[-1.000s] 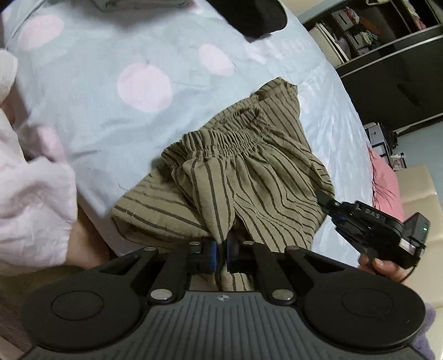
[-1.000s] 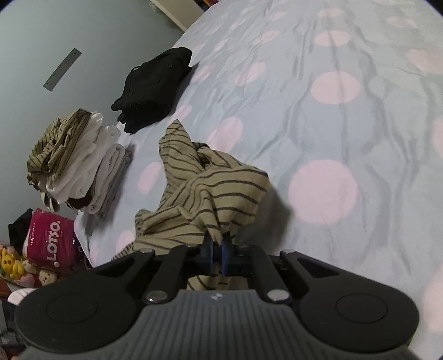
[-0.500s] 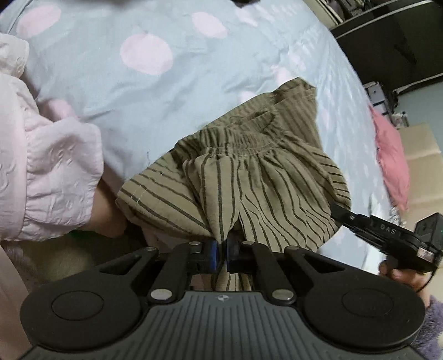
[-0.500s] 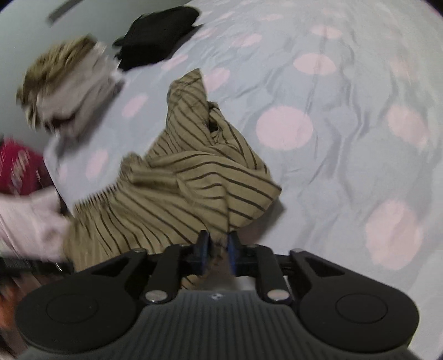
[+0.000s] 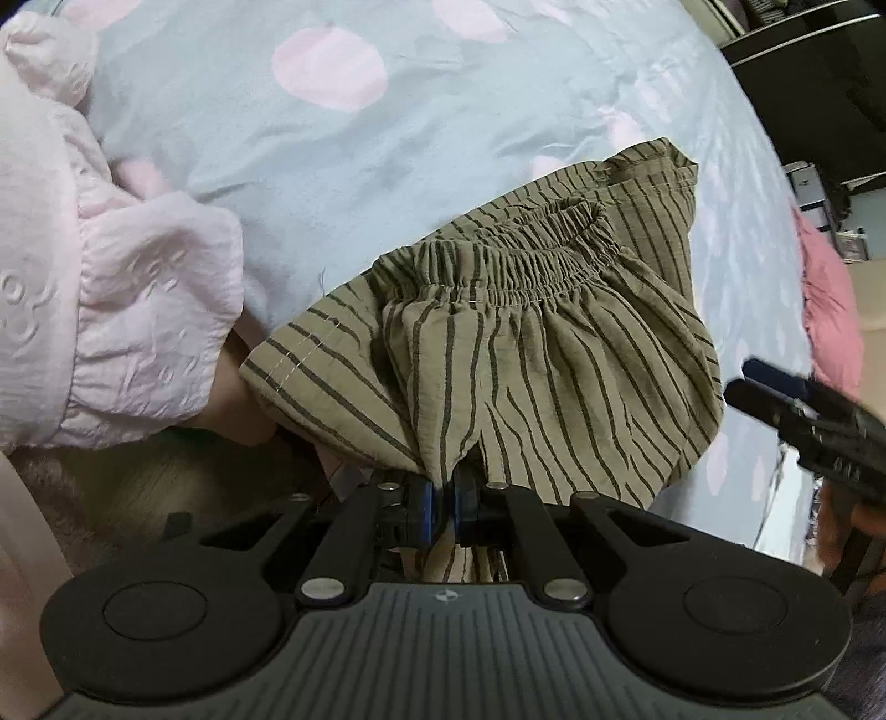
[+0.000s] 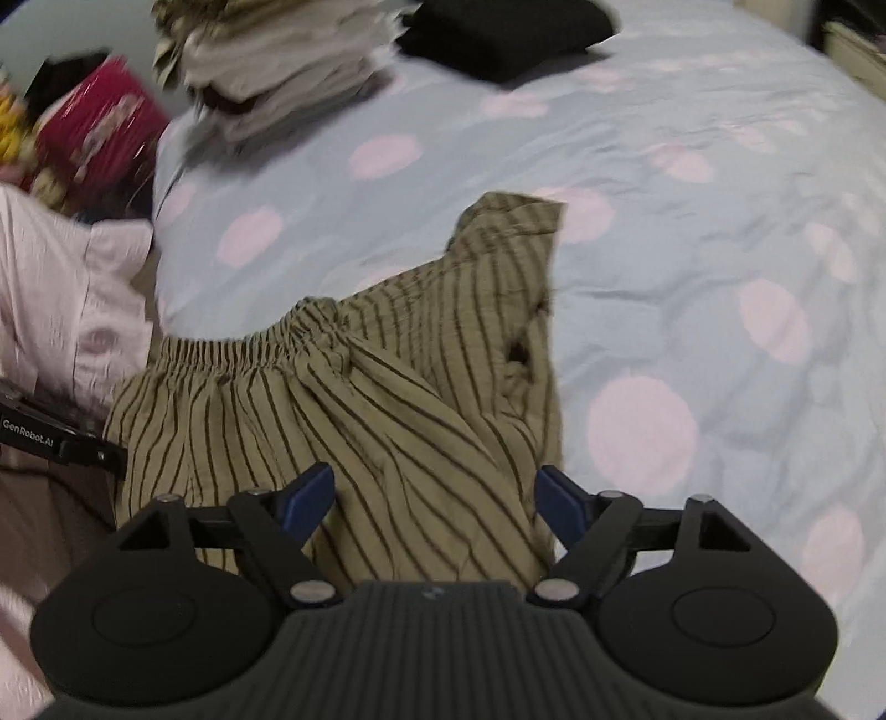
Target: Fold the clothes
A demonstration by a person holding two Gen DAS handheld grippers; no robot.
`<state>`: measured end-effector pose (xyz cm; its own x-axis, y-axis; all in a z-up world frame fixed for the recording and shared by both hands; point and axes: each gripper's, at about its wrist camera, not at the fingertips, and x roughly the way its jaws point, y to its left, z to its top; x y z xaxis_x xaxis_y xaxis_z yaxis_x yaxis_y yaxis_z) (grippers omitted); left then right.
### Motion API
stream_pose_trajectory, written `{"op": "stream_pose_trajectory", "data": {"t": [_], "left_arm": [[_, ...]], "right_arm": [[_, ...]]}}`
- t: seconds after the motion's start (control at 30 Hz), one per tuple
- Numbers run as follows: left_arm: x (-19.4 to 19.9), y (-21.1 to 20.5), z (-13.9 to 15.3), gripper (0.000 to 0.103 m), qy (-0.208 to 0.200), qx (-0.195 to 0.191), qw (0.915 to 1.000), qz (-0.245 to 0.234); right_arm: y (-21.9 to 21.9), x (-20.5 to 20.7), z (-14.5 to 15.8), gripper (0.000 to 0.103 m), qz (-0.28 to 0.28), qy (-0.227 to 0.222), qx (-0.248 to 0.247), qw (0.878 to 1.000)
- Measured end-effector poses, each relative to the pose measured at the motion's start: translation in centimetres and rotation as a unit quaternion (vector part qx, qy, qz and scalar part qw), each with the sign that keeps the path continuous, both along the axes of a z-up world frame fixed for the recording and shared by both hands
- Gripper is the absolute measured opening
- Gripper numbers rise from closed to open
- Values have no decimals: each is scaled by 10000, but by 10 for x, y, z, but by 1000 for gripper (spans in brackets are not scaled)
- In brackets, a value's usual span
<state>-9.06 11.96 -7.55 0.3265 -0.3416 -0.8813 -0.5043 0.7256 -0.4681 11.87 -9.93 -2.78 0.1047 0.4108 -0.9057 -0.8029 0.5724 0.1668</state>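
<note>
Olive striped shorts (image 5: 531,338) with an elastic waistband lie bunched at the near edge of the bed. My left gripper (image 5: 442,501) is shut on a fold of the shorts just below the waistband. My right gripper (image 6: 434,495) is open, its blue pads either side of the shorts' fabric (image 6: 387,421) without holding it. The right gripper also shows at the right edge of the left wrist view (image 5: 808,410).
The bed has a light blue cover with pink dots (image 6: 692,232). A stack of folded clothes (image 6: 277,72) and a black folded garment (image 6: 504,27) lie at the far end. A pink sleeve (image 5: 111,288) is at left. A red bag (image 6: 94,127) stands beyond the bed.
My right gripper has opened and let go of the shorts, and its view has swung toward the folded stack. My left gripper keeps its hold and has drawn the shorts closer.
</note>
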Motion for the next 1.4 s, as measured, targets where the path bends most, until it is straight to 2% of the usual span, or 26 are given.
{"op": "stream_pose_trajectory", "data": {"t": [0.2, 0.37, 0.5, 0.57, 0.67, 0.73, 0.8, 0.9, 1.2, 1.4], "left_arm": [[11, -7, -1, 5, 235, 268, 9994, -53], [13, -5, -3, 5, 355, 239, 9991, 58], [14, -3, -4, 5, 427, 214, 9988, 109], [16, -3, -5, 5, 449, 222, 9987, 112], [16, -3, -5, 5, 471, 195, 9986, 145], [16, -3, -5, 5, 474, 183, 9986, 161], [15, -2, -4, 5, 469, 182, 9986, 165], [14, -2, -2, 5, 442, 204, 9987, 155], [7, -2, 11, 5, 167, 278, 9994, 143], [4, 3, 28, 5, -255, 367, 9989, 133]], "right_arm": [[28, 43, -35, 88, 222, 412, -568, 9973], [45, 63, -52, 88, 286, 691, -440, 9962], [56, 64, -58, 87, 348, 676, -314, 9966], [61, 62, -61, 83, 383, 632, -342, 9967], [64, 60, -59, 65, 448, 615, -352, 9965], [64, 58, -57, 35, 454, 756, -267, 9958], [65, 54, -57, 27, 465, 867, -201, 9949], [67, 47, -52, 16, 484, 804, -216, 9954], [55, 30, -18, 12, 330, 447, 28, 9984], [37, 21, 11, 11, 26, 178, 323, 9993]]}}
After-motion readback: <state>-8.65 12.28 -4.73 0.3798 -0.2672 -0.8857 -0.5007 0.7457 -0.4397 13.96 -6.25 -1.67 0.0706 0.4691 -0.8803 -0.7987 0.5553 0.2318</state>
